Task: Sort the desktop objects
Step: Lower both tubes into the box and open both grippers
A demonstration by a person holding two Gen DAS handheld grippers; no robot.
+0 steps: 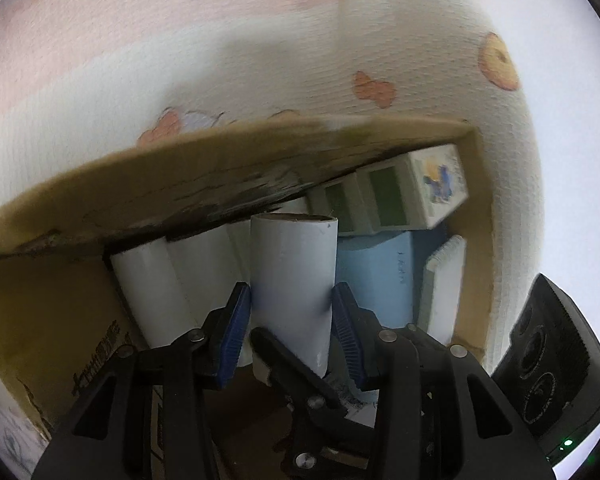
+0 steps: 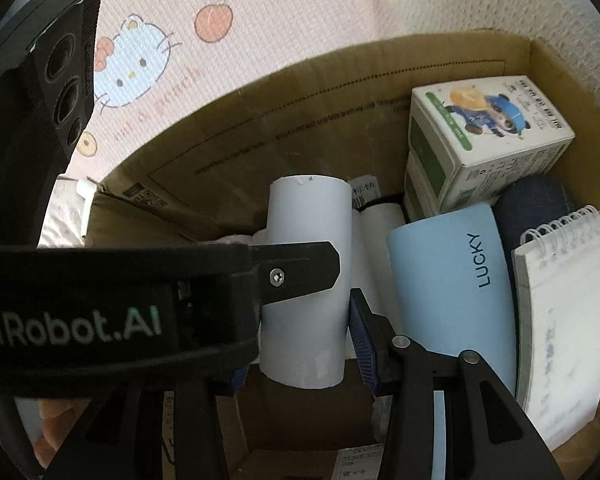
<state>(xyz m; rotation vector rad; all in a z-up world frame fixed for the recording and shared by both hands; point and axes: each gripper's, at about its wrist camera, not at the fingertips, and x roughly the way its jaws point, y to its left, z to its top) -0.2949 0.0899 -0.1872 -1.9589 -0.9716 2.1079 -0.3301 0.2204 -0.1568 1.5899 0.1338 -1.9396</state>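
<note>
Both the left gripper [image 1: 292,320] and right gripper [image 2: 300,332] are clamping one white tube [image 1: 294,280] over the cardboard box [image 2: 260,128]; lowering upright beside stored rolls [image 1: 148,292] looks best.

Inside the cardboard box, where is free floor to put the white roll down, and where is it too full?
Bare floor shows only in the near part of the cardboard box, under the held white roll and left of the blue LUCKY cup. The right side is crowded: cup, spiral notepad, dark pouch, carton. More white rolls fill the back.
</note>
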